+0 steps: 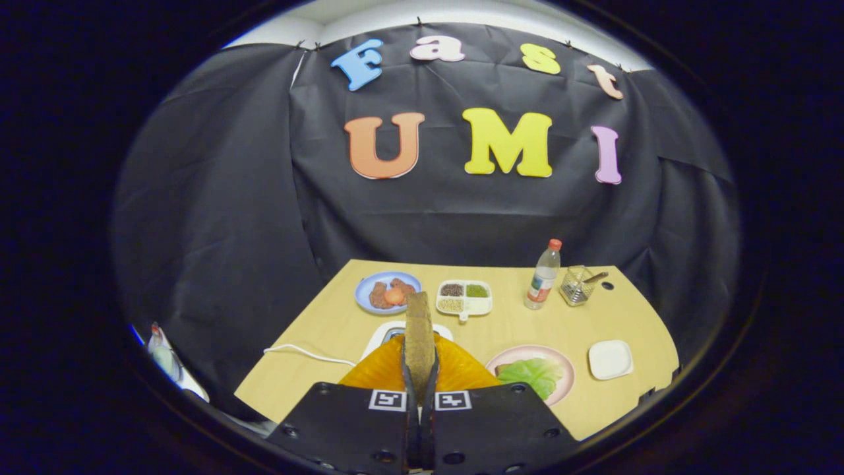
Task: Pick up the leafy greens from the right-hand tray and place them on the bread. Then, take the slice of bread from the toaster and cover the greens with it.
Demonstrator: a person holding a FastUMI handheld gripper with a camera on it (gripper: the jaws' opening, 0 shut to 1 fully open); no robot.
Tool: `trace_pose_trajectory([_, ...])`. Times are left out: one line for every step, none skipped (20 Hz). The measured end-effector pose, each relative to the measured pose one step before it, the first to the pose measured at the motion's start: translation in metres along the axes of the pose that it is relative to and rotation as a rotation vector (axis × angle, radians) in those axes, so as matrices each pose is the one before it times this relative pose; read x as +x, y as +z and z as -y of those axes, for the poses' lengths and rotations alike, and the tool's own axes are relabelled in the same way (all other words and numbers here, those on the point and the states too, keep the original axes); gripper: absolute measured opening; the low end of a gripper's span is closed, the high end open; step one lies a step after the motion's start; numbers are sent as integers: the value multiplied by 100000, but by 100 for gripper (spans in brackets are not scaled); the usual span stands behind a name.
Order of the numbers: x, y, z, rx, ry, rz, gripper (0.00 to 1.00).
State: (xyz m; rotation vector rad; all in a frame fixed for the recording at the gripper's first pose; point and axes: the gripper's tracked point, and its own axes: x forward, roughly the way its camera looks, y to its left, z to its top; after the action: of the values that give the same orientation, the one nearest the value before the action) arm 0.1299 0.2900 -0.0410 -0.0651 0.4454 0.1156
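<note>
My gripper (420, 373) is shut on a brown slice of bread (419, 326), held upright and edge-on between the two fingers. Just behind the slice sits a white toaster (389, 330), mostly hidden, with a white cable (310, 354) running off to its left. An orange ribbed object (461, 369) lies right under the fingers. To the right of the fingers a pink plate (562, 361) carries the leafy greens (534, 375), which rest on another bread slice (502, 367) whose edge peeks out at the left.
A small white square tray (610, 359) sits right of the pink plate. At the table's back stand a blue plate of food (388, 291), a divided white dish of grains (464, 297), a water bottle (544, 277) and a glass cup with a utensil (577, 285).
</note>
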Motion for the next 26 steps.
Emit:
trace_pose_trajectory([-891,456,340,684,-13,1666,1])
trace_pose_trajectory([-966,558,512,506,32,1989,1])
trace_pose_trajectory([-842,468,590,134,-341,1763,1])
trace_pose_trajectory([-833,423,480,-110,-229,1670,1])
trace_pose_trajectory([-789,659,525,73,669,2682,1])
trace_pose_trajectory([-449,621,566,144,765,1961,1])
trace_pose_trajectory([-718,882,861,483,250,1963,1])
trace_pose_trajectory([-467,660,645,39,-511,1715,1])
trace_pose_trajectory([-286,372,405,-385,449,1562,1])
trace_pose_trajectory([-128,444,211,-381,1299,1877,1])
trace_pose_trajectory([122,334,528,-286,653,1828,1])
trace_pose_trajectory([200,-28,568,-437,55,901,1])
trace_pose_trajectory([382,-324,750,-220,90,807,1])
trace_pose_trajectory([514,-326,530,535,745,501,1])
trace_pose_trajectory([684,-619,512,1033,844,-610,1])
trace_pose_trajectory([751,-876,702,1278,320,-1539,1])
trace_pose_trajectory([824,-1061,962,1424,-412,-2088,1])
trace_pose_trajectory([786,-941,845,1368,-666,-1872,1])
trace_pose_trajectory([1168,-1058,1040,1247,-953,-2144,1])
trace_pose_trajectory([1114,-900,661,268,-388,-1857,1])
trace_pose_trajectory([1119,-958,726,-214,-895,-1974,1])
trace_pose_trajectory([1061,-934,741,-36,-532,-2248,1])
trace_pose_trajectory([1001,-947,624,392,-387,-1993,1])
trace_pose_trajectory([1183,-850,650,890,286,-2296,1])
trace_pose_trajectory([1074,-761,288,1096,700,-1692,1])
trace_pose_trajectory([993,-734,454,883,301,-2051,1])
